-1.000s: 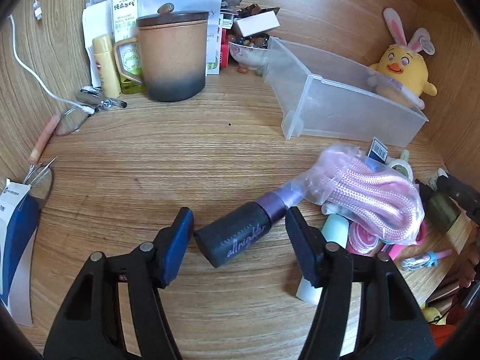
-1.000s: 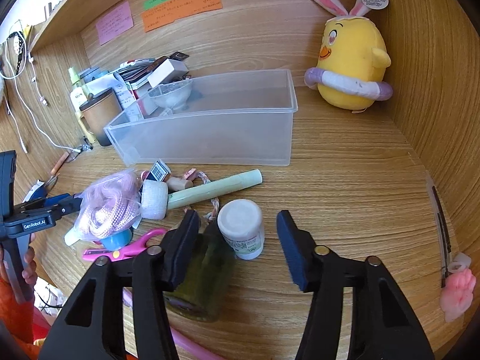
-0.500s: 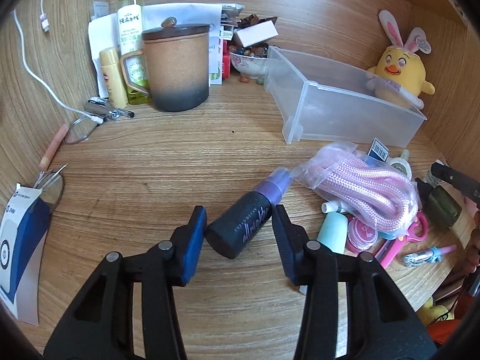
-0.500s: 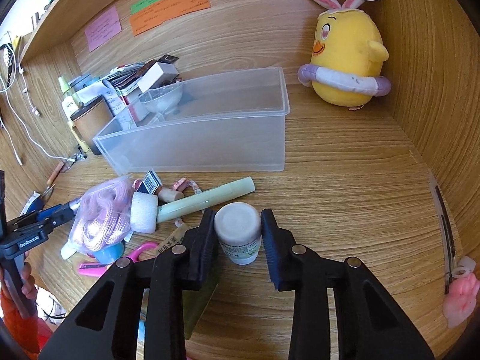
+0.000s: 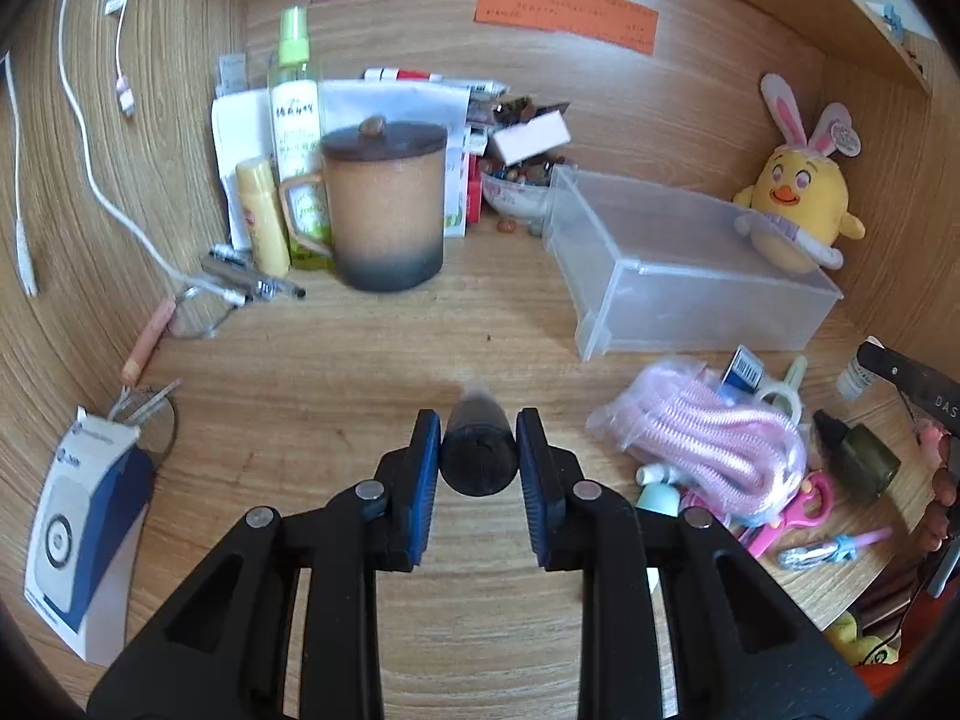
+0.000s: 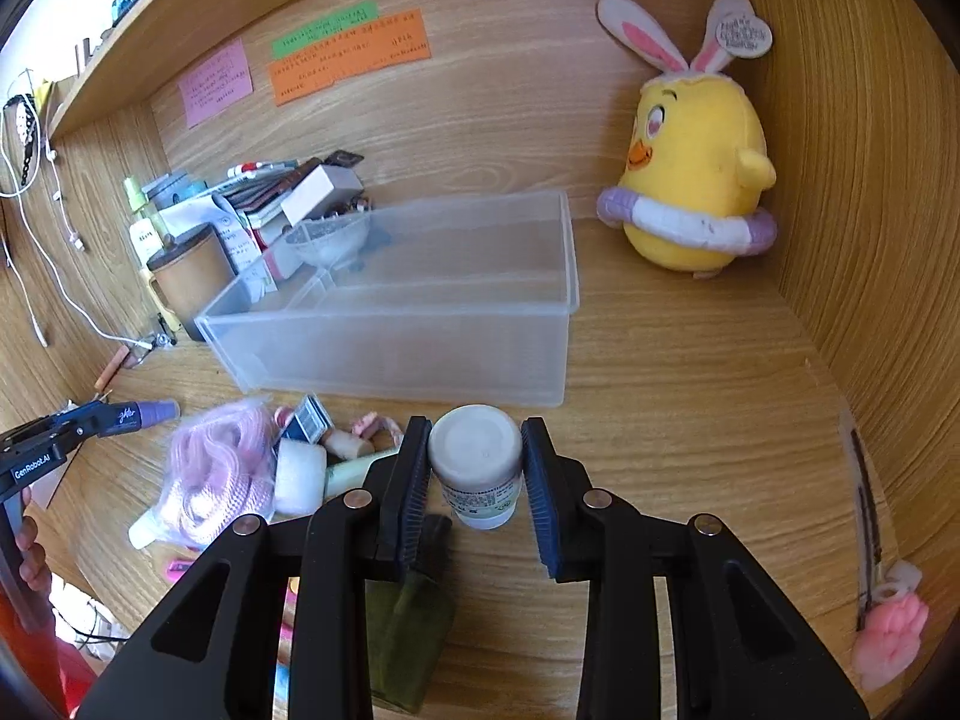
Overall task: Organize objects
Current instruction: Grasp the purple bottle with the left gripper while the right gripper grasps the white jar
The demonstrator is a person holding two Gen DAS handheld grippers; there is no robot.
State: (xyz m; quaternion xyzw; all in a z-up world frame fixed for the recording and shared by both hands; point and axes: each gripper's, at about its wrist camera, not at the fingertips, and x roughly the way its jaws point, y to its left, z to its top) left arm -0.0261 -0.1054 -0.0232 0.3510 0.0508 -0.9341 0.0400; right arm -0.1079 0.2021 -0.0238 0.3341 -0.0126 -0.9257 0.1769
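1. My left claw (image 5: 479, 450) has just been closing, and its blue pads now press both sides of the dark spray bottle (image 5: 478, 447), the gap no wider than the bottle itself.
2. My right claw (image 6: 477, 457) is drawn in nearly as close, its pads clamped on the white-capped jar (image 6: 478, 463) at the cap.
3. From the left wrist view the spray bottle's long axis runs straight away from me along the claw's fingers, its flat dark base facing the camera and its far end blurred. From the right wrist view it lies about level, its purple cap end sticking out past the claw towards the clear plastic bin (image 6: 414, 306).
4. The spray bottle is black-bodied with pale script lettering and a purple cap; it sits above the counter (image 5: 372, 372), clear of the pile of odds and ends.
5. The jar stands upright on the counter just in front of the bin, a pale round lid over a printed label.
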